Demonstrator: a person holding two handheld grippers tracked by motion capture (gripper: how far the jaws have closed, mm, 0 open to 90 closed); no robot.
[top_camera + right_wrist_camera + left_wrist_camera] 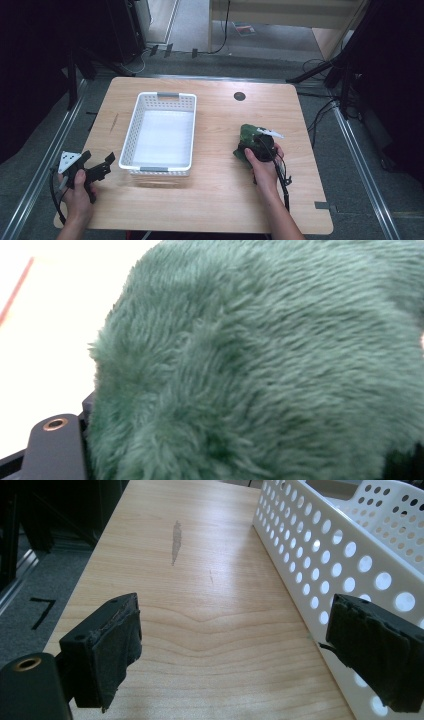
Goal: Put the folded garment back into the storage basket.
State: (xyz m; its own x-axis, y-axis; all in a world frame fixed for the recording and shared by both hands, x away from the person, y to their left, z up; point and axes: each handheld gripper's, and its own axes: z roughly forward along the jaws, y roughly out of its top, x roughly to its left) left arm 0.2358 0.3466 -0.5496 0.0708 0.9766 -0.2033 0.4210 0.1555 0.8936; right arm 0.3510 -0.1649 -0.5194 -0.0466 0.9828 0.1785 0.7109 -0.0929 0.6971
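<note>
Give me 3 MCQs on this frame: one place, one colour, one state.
1. Where is the basket relative to the plush toy?
A. To its left
B. To its right
C. On top of it

2. What colour is the plush toy?
A. Red
B. Green
C. Yellow

3. What state is the left claw in?
A. Shut on the toy
B. Shut on the basket rim
C. Open, with nothing between its jaws

Answers:
1. A: in the high view the basket sits mid-table, the toy further right.
2. B: the right gripper view shows green fur.
3. C: the left gripper view shows bare table between the spread jaws.
</note>
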